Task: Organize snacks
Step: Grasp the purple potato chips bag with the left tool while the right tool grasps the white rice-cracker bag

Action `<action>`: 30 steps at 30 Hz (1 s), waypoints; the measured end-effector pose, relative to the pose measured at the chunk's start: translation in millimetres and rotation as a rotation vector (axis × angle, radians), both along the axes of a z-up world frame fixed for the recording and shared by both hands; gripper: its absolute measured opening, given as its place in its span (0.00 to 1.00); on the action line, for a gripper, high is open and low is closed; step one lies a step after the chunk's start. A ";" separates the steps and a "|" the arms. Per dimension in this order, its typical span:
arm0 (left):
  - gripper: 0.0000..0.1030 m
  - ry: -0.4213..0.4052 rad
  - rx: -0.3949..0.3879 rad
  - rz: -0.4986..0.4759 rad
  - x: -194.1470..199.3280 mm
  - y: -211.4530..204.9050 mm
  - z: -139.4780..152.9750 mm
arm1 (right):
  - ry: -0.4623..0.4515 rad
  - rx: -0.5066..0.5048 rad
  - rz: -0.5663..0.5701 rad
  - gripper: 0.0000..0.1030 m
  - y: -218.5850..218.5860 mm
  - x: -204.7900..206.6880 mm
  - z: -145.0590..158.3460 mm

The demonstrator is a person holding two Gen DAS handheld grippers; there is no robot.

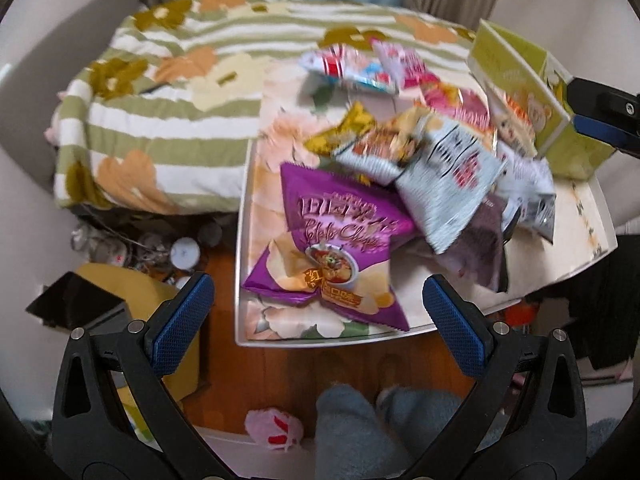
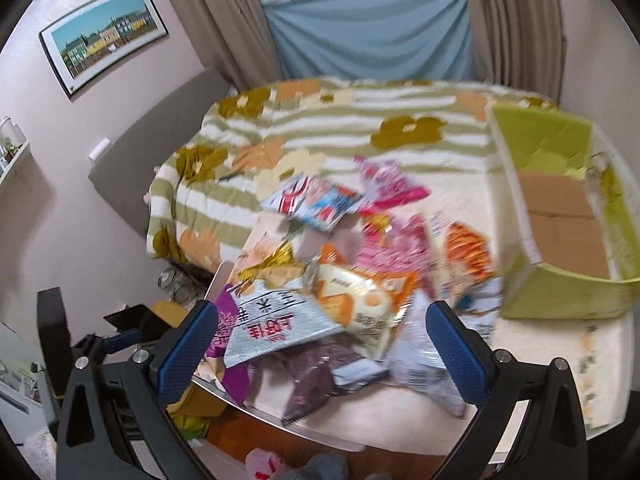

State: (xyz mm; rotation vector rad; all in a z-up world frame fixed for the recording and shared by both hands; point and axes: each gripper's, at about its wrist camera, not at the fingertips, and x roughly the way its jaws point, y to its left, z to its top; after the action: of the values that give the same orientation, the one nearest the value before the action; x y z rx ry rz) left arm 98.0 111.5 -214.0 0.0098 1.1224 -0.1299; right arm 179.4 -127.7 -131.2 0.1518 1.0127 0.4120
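1. On the far left of the left wrist view a bed with a green-striped flowered blanket (image 1: 160,120) lies beside the table; below it on the floor stand a yellow box (image 1: 132,292) and a black device (image 1: 76,304).
2. The left gripper (image 1: 318,308) hangs with its jaws spread wide and nothing between them, just over the near edge of the white table (image 1: 552,256).
3. Right in front of it lies a purple chip bag (image 1: 332,248), flat on the table near that edge.
4. Further right the snack pile (image 1: 420,152) spreads over the tabletop: a grey-white packet (image 1: 452,184) overlaps the purple bag's upper corner, with pink and red-and-blue packets behind. The print is blurred.
5. In the right wrist view the right gripper (image 2: 320,340) is also wide open and empty, hovering over the near side of the pile, above a grey-white packet and an orange packet (image 2: 360,300).
6. At the far right stands the green box (image 2: 560,248), open on top, its brown cardboard floor bare, touching the pile's right edge.
7. Behind hang beige curtains (image 2: 512,32) and a blue cloth (image 2: 368,28); a framed picture (image 2: 104,32) is on the left wall.
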 end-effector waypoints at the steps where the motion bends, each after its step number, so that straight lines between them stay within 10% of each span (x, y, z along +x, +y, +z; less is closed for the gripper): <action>1: 1.00 0.009 -0.006 -0.009 3.6 1.2 -5.3 | 0.019 -0.001 0.015 1.00 7.2 4.2 -6.7; 14: 0.91 0.074 -0.055 -0.133 42.9 -10.3 -51.9 | 0.125 -0.047 0.116 1.00 62.7 40.8 -63.7; 30: 0.70 0.059 -0.027 -0.216 56.2 -13.7 -57.4 | 0.165 -0.073 0.142 0.75 76.7 54.8 -84.1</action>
State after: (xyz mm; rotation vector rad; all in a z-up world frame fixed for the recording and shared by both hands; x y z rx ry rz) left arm 154.2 97.8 -271.4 0.1043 1.1771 -0.3402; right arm 234.2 -50.9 -215.4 0.0488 1.2042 0.4972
